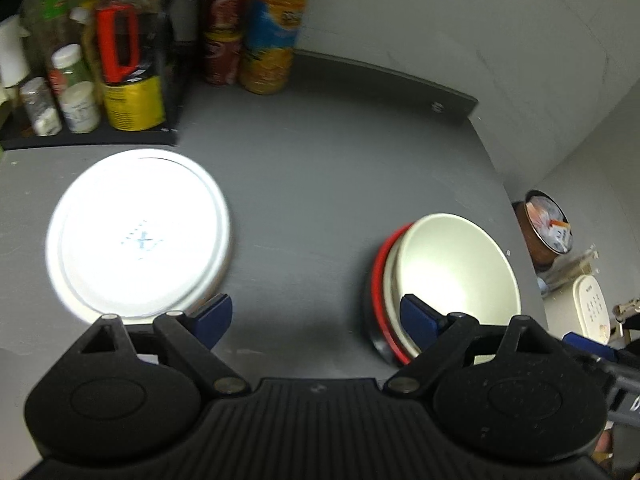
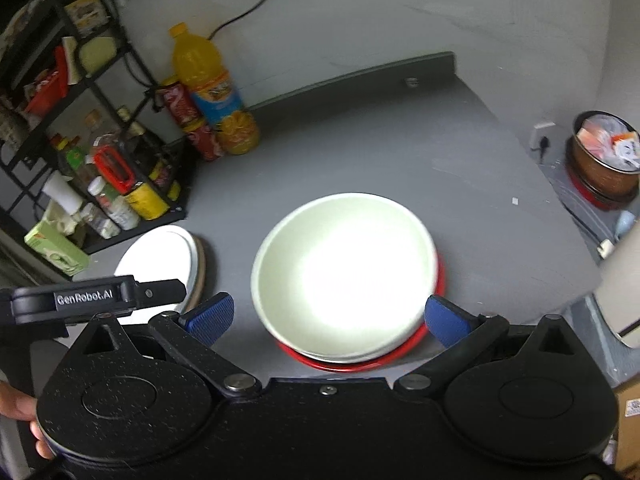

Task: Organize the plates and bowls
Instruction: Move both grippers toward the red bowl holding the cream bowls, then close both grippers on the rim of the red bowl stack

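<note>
both tongs (image 1: 316, 316) (image 2: 330, 316) spread; cream bowl (image 2: 344, 272) upright, mouth up, nested in red bowl (image 2: 434, 300).

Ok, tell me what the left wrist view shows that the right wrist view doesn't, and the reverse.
Only the left wrist view: the left gripper with its open blue pads, and the faint blue motif at the white plate's centre.

Only the right wrist view: the right gripper, open in front of the bowl stack, plus the green tissue box.

Both: the grey table, white plate, cream bowl nested in a red one, and the orange juice bottle.
</note>
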